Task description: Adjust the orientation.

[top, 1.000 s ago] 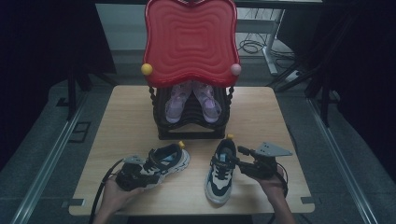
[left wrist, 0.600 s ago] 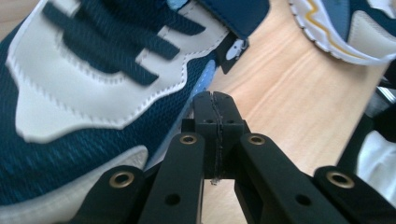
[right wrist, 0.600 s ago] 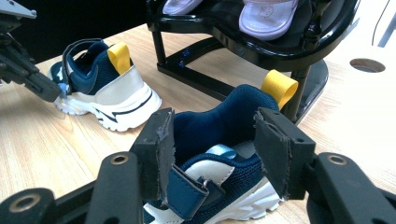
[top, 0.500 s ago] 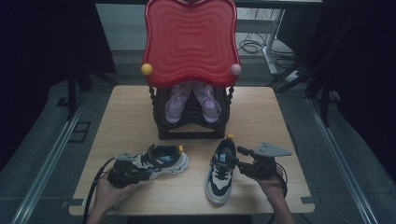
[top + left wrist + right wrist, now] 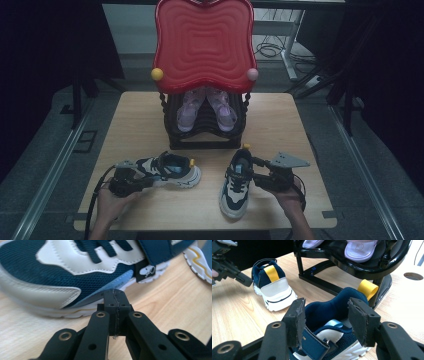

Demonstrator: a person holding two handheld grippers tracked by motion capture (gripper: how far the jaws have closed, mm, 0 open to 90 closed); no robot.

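The right gripper (image 5: 325, 322) straddles the collar of the right shoe (image 5: 237, 182) near the table's front edge, jaws spread on either side (not visibly pressing), the shoe pointing at the person. The left gripper (image 5: 115, 298), clenched empty, noses the left shoe (image 5: 170, 171).

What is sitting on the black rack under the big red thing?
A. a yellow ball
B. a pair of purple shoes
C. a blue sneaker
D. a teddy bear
B: a pair of purple shoes rests toe-down on the black rack beneath the red panel, while the two blue-and-white sneakers lie on the table in front.
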